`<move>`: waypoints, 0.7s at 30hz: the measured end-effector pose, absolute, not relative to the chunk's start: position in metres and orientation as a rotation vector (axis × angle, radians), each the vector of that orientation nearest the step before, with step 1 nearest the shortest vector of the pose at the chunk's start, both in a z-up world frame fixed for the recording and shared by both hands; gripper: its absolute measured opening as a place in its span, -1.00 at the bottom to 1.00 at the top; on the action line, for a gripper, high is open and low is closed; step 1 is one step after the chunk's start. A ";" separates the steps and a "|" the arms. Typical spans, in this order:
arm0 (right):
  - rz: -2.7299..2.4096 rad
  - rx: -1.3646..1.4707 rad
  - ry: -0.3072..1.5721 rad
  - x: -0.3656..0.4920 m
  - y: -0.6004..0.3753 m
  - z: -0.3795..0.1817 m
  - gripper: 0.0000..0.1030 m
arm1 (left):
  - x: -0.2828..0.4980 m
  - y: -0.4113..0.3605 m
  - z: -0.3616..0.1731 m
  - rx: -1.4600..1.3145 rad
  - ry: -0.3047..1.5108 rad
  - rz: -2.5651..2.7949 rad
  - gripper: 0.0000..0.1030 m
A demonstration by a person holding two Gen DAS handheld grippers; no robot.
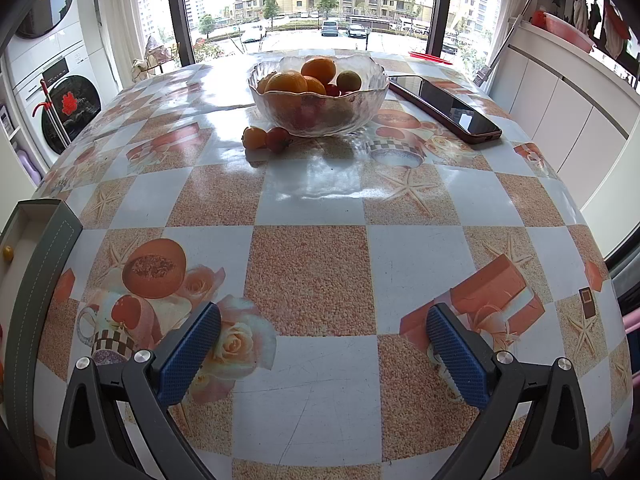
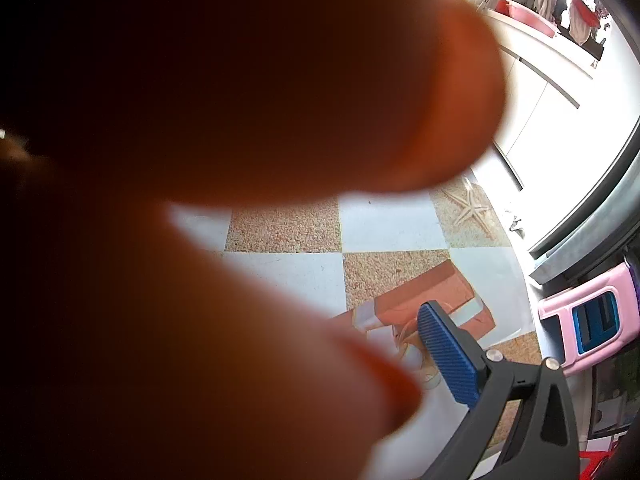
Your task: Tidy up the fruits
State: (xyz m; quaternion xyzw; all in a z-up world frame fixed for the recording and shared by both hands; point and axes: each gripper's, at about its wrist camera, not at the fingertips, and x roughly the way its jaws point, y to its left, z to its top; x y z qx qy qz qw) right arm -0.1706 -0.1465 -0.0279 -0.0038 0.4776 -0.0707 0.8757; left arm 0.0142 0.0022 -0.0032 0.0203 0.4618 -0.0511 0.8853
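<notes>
A glass bowl (image 1: 320,114) stands at the far side of the table and holds oranges (image 1: 294,82), a green fruit (image 1: 349,80) and small red fruits. Just in front of it, to the left, a small orange tomato (image 1: 255,137) and a small red tomato (image 1: 277,138) lie on the tablecloth. My left gripper (image 1: 323,316) is open and empty, low over the near part of the table, far from the bowl. A person's blurred fingers (image 2: 256,92) cover most of the right wrist view. My right gripper (image 2: 320,314) shows only its right blue pad (image 2: 448,356), set wide, with nothing against it.
A dark phone (image 1: 444,108) lies right of the bowl. A grey open box (image 1: 40,272) with a small yellow item (image 1: 8,253) sits off the table's left edge. White cabinets (image 1: 560,120) stand to the right, and a pink stool (image 2: 592,316) is below the table's right edge.
</notes>
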 end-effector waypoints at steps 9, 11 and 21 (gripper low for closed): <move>-0.149 -0.012 0.994 -0.173 -0.149 -0.032 0.99 | 0.014 0.002 -0.003 0.042 0.960 -0.106 1.00; -0.149 -0.015 0.994 -0.173 -0.150 -0.034 0.99 | 0.014 0.002 -0.003 0.042 0.960 -0.106 1.00; -0.153 -0.023 0.992 -0.175 -0.153 -0.040 0.99 | 0.014 0.002 -0.003 0.042 0.960 -0.106 1.00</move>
